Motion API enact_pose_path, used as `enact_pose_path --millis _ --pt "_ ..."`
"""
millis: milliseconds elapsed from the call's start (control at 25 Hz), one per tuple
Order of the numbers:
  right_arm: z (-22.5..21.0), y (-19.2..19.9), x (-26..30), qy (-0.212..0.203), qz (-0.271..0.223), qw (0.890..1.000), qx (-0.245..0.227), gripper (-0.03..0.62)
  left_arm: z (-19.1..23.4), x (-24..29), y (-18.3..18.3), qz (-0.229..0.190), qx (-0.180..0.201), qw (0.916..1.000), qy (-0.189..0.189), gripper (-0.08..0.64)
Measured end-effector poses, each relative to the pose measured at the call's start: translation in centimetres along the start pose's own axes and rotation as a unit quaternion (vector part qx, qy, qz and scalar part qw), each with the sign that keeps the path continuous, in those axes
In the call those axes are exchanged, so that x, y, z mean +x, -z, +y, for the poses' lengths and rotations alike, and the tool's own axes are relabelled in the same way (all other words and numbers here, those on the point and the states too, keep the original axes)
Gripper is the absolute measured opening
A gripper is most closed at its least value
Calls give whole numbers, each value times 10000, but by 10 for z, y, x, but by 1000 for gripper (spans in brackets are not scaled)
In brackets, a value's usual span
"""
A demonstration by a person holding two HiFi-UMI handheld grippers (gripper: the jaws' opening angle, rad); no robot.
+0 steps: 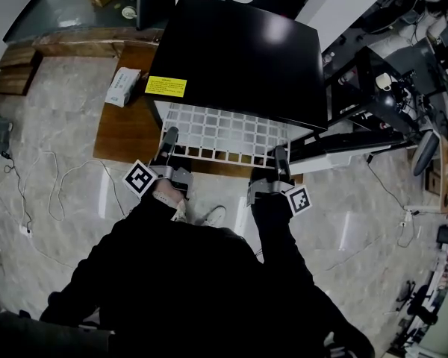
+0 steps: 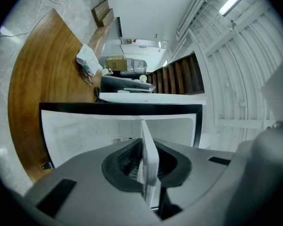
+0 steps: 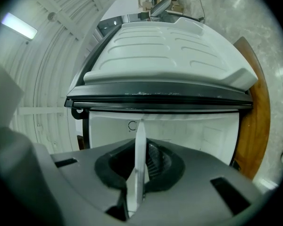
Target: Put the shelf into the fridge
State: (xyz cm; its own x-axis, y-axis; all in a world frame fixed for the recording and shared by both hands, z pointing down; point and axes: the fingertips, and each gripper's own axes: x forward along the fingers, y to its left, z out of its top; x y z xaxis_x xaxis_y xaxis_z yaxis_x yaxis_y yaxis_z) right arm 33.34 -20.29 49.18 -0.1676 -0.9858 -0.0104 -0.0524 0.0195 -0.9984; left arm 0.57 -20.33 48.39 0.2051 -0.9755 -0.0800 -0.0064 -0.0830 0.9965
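**Shelf halfway home, both grippers clamped on its front edge**

Here we are at the mouth of the fridge (image 1: 239,51), and the white wire shelf (image 1: 224,134) is partly in. Its far rows sit under the black top at twelve o'clock, while the near rows stick out toward the person. So the pickup and line-up look done. What I judge is left is the push to full depth, seating it on its supports, and letting go. No view shows whether the side edges are on any runners.

The left gripper (image 1: 166,146) bites the shelf's near rail at about seven o'clock of the grid. Its own view shows the jaws drawn nearly together with the thin white edge pinched upright between the pads. The right gripper (image 1: 280,159) mirrors it at five o'clock: jaws all but closed, the same white rail squeezed between them. Both point level, straight into the white cavity ahead.

The door (image 1: 343,146) hangs wide open out to three o'clock, well clear of the shelf. The fridge stands on a wooden board (image 1: 123,136), with a tissue pack (image 1: 124,86) off at ten o'clock, well apart from the action.
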Motion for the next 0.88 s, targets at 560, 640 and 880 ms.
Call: enact_pose_path --millis 560,640,880 --pt "-2 -7 57 -32 -362 9993 18 31 5 55 -17 -433 78 9990 102 32" --pt "-3 -9 64 -47 -439 9990 36 31 6 62 -17 -512 97 9986 108 32" --pt "-1 -11 84 -75 -606 9981 34 32 7 81 -23 -707 103 9974 87 32"
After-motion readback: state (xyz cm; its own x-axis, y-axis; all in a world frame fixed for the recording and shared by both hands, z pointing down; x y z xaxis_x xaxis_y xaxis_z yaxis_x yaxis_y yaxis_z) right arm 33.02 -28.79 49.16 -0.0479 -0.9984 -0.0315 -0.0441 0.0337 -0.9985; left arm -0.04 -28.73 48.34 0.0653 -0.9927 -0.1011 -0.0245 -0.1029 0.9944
